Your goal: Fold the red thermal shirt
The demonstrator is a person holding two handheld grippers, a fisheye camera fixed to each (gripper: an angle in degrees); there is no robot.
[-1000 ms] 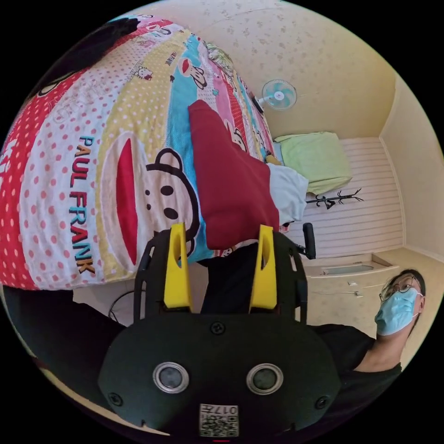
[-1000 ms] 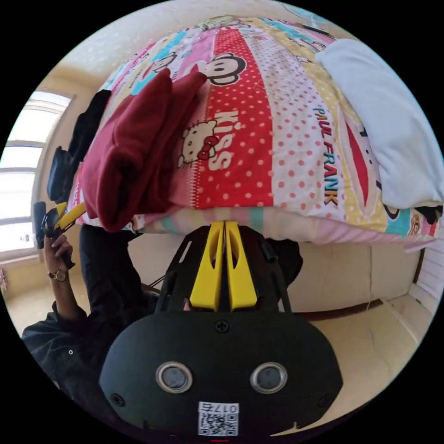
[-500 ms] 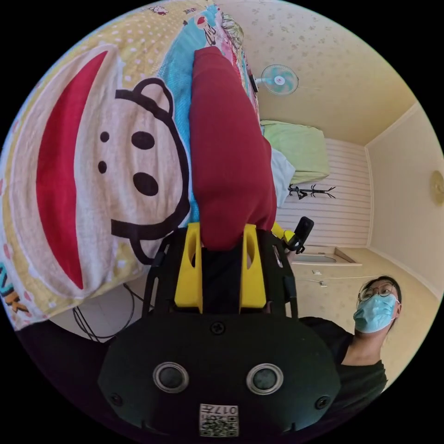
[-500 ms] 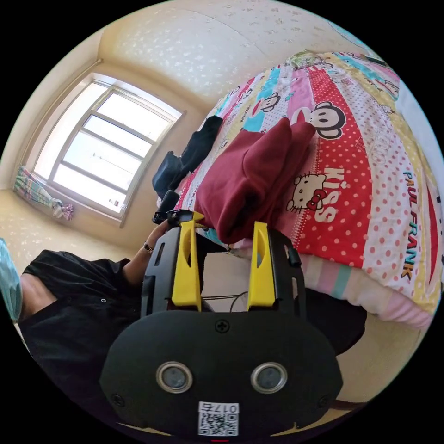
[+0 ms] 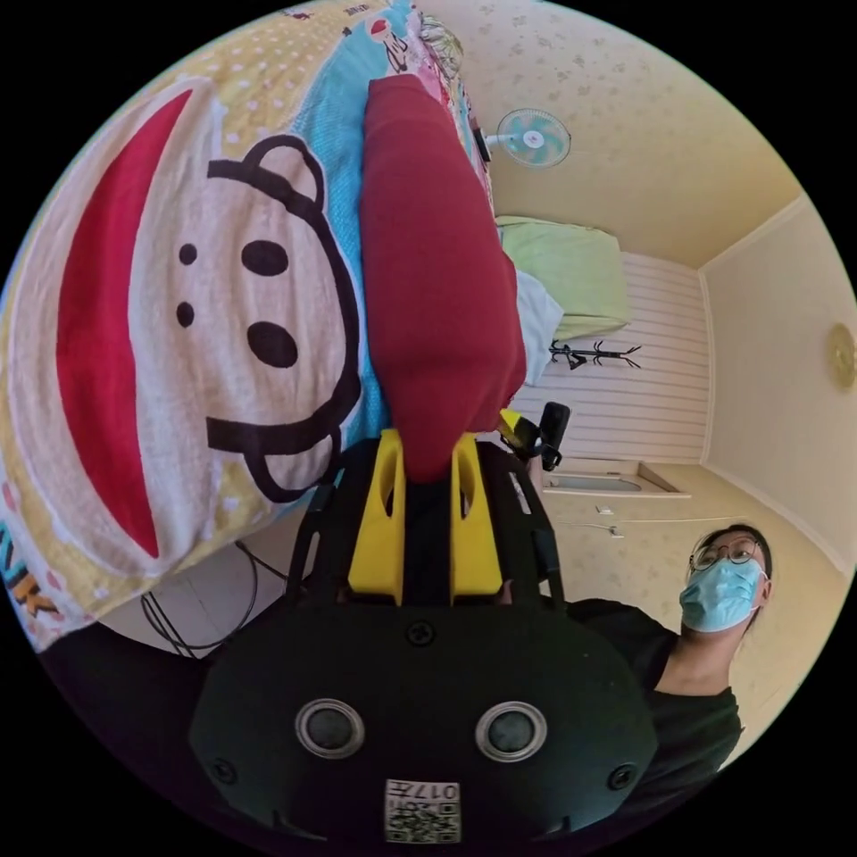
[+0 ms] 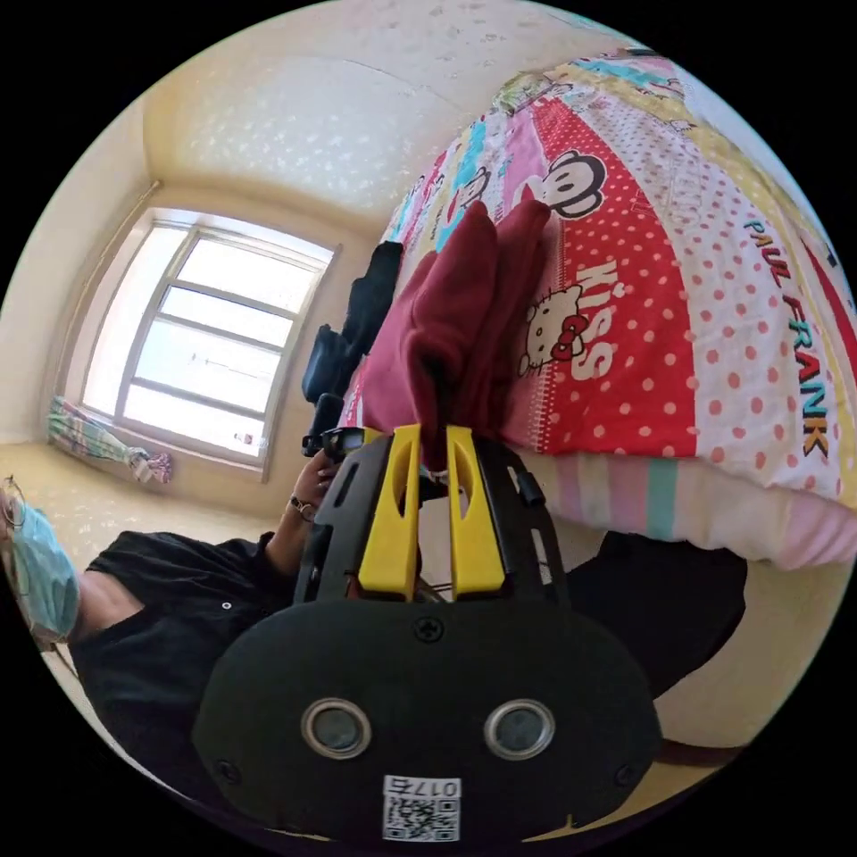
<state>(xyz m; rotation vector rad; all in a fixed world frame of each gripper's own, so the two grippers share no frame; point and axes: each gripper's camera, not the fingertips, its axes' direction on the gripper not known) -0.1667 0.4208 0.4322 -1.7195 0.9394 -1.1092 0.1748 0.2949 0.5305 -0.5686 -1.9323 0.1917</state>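
The soft, thick dark-red thermal shirt (image 5: 428, 268) lies bunched at the bed (image 5: 161, 339) edge; the left gripper (image 5: 427, 446) and right gripper (image 6: 433, 442) each pinch its near hem, fingers narrow on cloth; it should drape limply.

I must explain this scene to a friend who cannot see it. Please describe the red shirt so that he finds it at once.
Find the bed with the cartoon-print cover. The red shirt lies folded at its near edge, where both grippers' jaws pinch it. It is the one plain dark red piece; the black clothes lie further along the edge.
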